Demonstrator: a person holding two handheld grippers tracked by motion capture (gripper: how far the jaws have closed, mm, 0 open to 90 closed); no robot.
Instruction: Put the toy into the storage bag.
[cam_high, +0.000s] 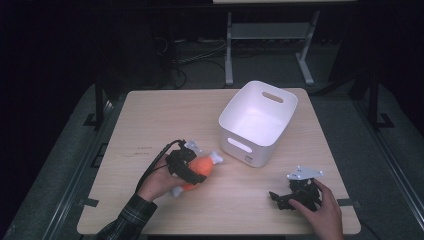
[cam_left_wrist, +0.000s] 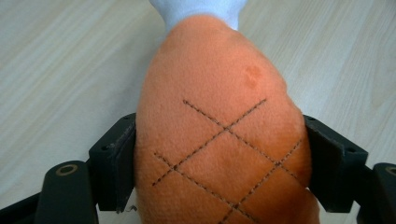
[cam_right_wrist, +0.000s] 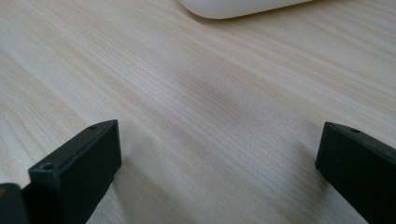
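Plush drumstick (cam_left_wrist: 219, 140) clamped between left gripper (cam_high: 186, 167) jaws, low over table (cam_high: 150, 125) left of white bin (cam_high: 257, 122); its lower end hidden under hand. Stitching visible in left gripper view. Right gripper (cam_high: 287, 197) spread wide, holding nothing, near front right edge.

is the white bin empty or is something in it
Empty: the high view looks into the upright white bin and shows a bare floor; the orange plush drumstick is outside it.

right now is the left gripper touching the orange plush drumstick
Touching. The left gripper view shows both black jaws of the left gripper pressed against the sides of the orange plush drumstick, with no gap.
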